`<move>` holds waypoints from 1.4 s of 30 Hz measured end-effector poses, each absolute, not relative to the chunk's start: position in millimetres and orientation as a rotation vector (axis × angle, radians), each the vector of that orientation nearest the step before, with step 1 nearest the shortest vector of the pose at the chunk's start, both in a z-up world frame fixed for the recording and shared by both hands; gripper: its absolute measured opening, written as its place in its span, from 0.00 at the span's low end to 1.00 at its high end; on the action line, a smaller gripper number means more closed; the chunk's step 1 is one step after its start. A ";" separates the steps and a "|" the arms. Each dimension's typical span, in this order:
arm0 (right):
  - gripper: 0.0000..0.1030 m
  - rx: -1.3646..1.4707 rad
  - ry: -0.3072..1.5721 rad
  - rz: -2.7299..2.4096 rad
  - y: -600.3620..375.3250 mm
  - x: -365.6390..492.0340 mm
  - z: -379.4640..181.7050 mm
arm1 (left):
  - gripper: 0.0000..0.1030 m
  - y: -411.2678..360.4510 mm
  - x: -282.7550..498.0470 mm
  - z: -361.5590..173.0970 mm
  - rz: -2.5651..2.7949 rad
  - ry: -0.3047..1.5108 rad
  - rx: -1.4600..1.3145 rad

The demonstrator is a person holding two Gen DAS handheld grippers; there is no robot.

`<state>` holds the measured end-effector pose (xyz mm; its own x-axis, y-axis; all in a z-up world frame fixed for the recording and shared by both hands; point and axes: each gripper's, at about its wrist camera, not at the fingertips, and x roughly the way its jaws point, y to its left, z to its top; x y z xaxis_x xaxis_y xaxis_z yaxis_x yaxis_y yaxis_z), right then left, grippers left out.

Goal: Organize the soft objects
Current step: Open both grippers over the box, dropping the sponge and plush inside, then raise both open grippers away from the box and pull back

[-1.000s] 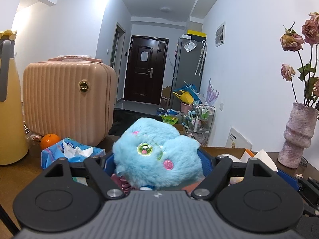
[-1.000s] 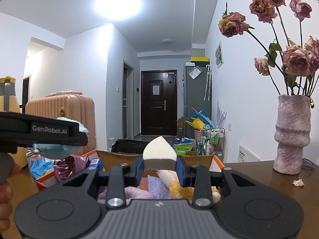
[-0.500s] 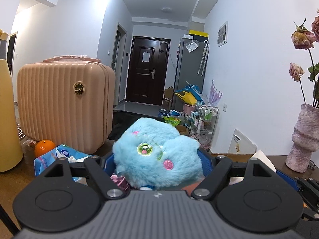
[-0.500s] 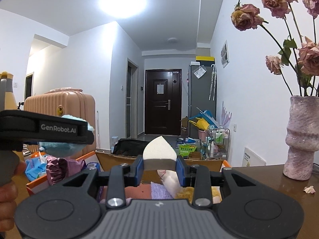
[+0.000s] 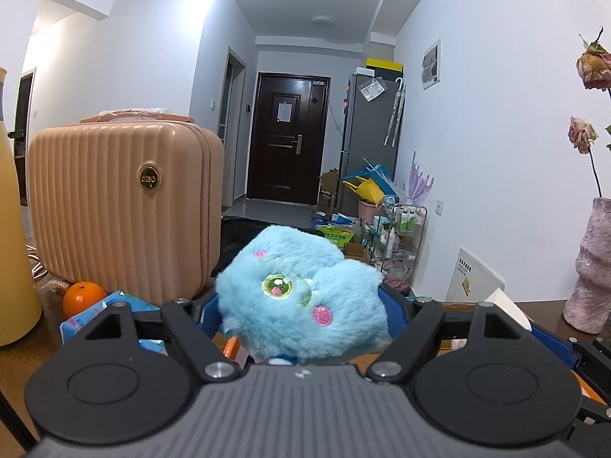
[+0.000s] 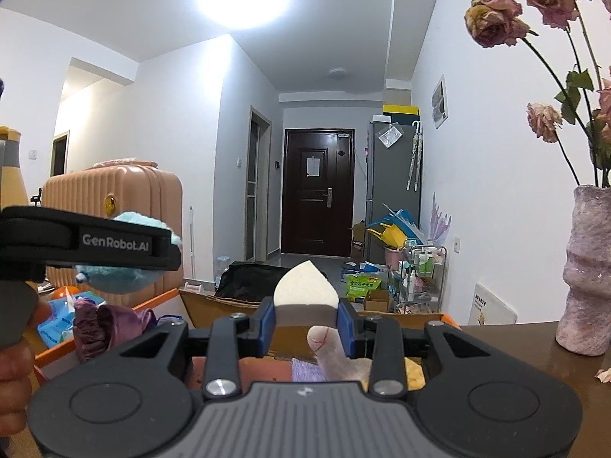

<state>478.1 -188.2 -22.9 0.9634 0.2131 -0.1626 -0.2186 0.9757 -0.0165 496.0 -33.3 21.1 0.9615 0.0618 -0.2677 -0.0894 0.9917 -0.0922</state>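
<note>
My left gripper (image 5: 301, 316) is shut on a fluffy blue plush toy (image 5: 301, 297) with a green eye and pink spots. It also shows in the right wrist view (image 6: 126, 278), held above the left end of an open cardboard box (image 6: 214, 305). My right gripper (image 6: 306, 322) is shut on a cream teardrop-shaped sponge (image 6: 305, 290) above the same box. The box holds a purple cloth (image 6: 103, 324), a pale plush limb (image 6: 332, 351) and a yellow soft item (image 6: 414, 376).
A pink suitcase (image 5: 118, 206) stands at the left with an orange (image 5: 82, 297) and a blue wipes pack (image 5: 114, 305) before it. A yellow flask (image 5: 15, 229) is at the far left. A pink vase (image 6: 586, 271) of dried roses stands on the brown table at the right.
Both grippers have risen a little with their loads still held. The left view has shifted right, so the flask and the vase sit nearer the frame edges.
</note>
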 end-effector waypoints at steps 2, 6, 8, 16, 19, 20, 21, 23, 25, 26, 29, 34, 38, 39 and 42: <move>0.32 -0.037 0.167 0.219 -187.8 479.9 -24.0 | 0.78 -33.3 498.4 20.1 0.080 0.268 -0.099; 0.33 -0.037 0.171 0.219 -187.7 479.0 -24.7 | 0.78 -33.1 500.9 16.6 0.085 0.282 -0.099; 0.34 -0.038 0.173 0.218 -188.6 478.4 -25.5 | 0.79 -35.2 500.3 15.9 0.087 0.281 -0.097; 0.56 -0.033 0.181 0.200 -191.1 477.2 -28.0 | 0.94 -29.2 497.5 18.0 0.086 0.259 -0.123; 0.80 -0.027 0.160 0.185 -192.1 473.8 -27.4 | 1.00 -26.7 494.6 18.7 0.099 0.245 -0.134; 0.91 -0.023 0.153 0.181 -192.8 472.6 -27.3 | 1.00 -26.2 493.9 18.9 0.099 0.241 -0.137; 0.95 -0.021 0.145 0.175 -193.4 471.5 -27.3 | 1.00 -25.7 493.7 18.8 0.096 0.240 -0.141; 0.98 -0.020 0.133 0.165 -194.3 469.7 -27.0 | 1.00 -25.6 495.3 18.2 0.095 0.246 -0.147; 0.99 -0.020 0.135 0.162 -195.0 469.9 -27.3 | 1.00 -25.3 497.2 17.0 0.102 0.256 -0.144; 0.99 -0.019 0.137 0.160 -195.1 470.0 -27.5 | 1.00 -25.0 497.6 16.5 0.105 0.259 -0.144; 0.99 -0.015 0.138 0.157 -196.0 470.6 -27.1 | 1.00 -24.3 497.0 15.0 0.106 0.262 -0.149; 1.00 -0.008 0.137 0.156 -196.9 469.7 -27.3 | 1.00 -24.1 496.6 14.4 0.106 0.267 -0.149; 1.00 -0.008 0.138 0.155 -197.3 469.5 -27.2 | 1.00 -23.9 497.2 14.5 0.108 0.268 -0.150; 1.00 -0.008 0.137 0.155 -197.5 469.3 -27.2 | 1.00 -23.7 496.9 14.6 0.108 0.268 -0.151; 1.00 -0.005 0.136 0.156 -198.8 468.2 -26.8 | 1.00 -23.7 496.5 14.6 0.110 0.270 -0.150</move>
<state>468.2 -198.8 -26.8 0.9787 0.1544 -0.1356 -0.1551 0.9879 0.0052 496.5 -23.7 14.6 0.9580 0.0879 -0.2731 -0.1279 0.9829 -0.1323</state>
